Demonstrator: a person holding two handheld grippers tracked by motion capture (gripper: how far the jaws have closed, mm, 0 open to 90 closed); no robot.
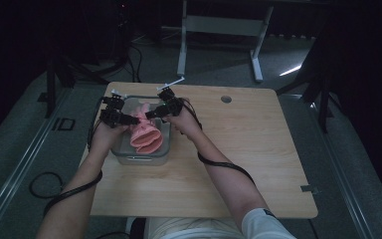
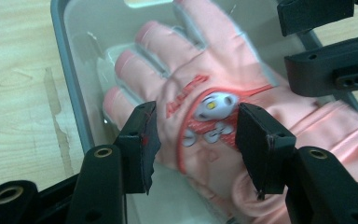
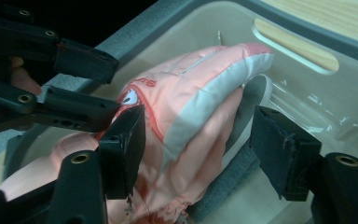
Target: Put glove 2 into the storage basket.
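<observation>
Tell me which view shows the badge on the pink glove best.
The left gripper view: the white badge faces the camera on the pink glove. The right gripper view catches its edge; the high view is too distant.

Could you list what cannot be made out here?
- Red lettering on the pink glove, left gripper view: blurred.
- Glove's cuff: cut off by the frame edge, right gripper view.
- Bin floor: glove covers it.
- Whether the left gripper jaws touch the glove.

My high view is dim, the room black beyond the worktop (image 1: 258, 149). Both gripper views are brighter; I get glare on the clear bin (image 2: 74, 93) and a slightly blurred glove (image 2: 223, 84).
</observation>
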